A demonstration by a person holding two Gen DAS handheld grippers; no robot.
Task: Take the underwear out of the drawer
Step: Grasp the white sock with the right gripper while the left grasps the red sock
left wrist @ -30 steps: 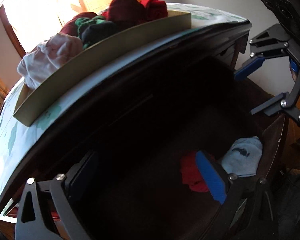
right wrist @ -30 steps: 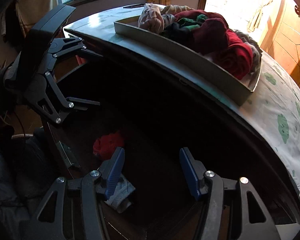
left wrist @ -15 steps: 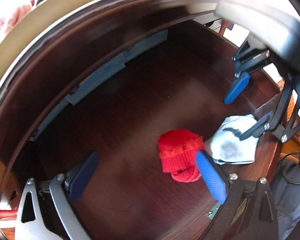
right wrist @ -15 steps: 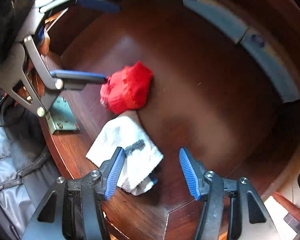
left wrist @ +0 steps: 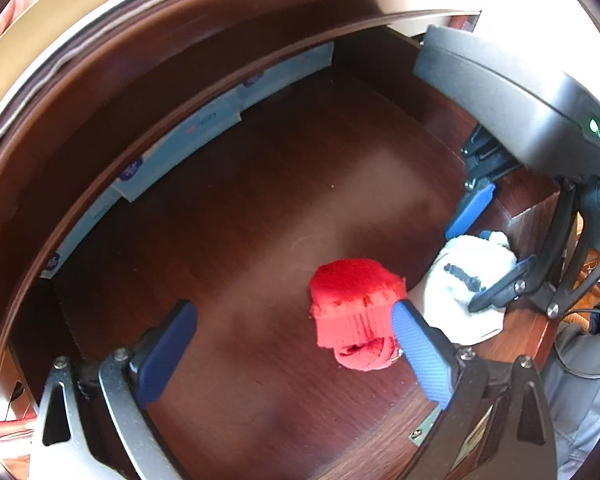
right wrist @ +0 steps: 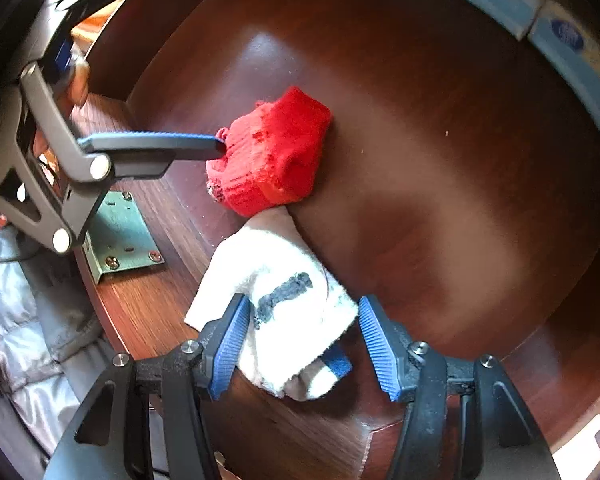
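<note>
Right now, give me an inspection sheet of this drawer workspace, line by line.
Surface: dark reddish wooden drawer floor, glossy, pale blue strips along the back wall.
Job's things: red knitted bundle and white folded garment with a dark mark lie touching, near the drawer's front wall.
Clutter: nothing seen.
Grippers: left tool open, one blue pad beside the red bundle; right tool open, straddling the white garment, pads not pressing it.
Cables: thin black cable outside the drawer.
Surroundings: metal bracket on the drawer front; grey padded fabric outside.
</note>
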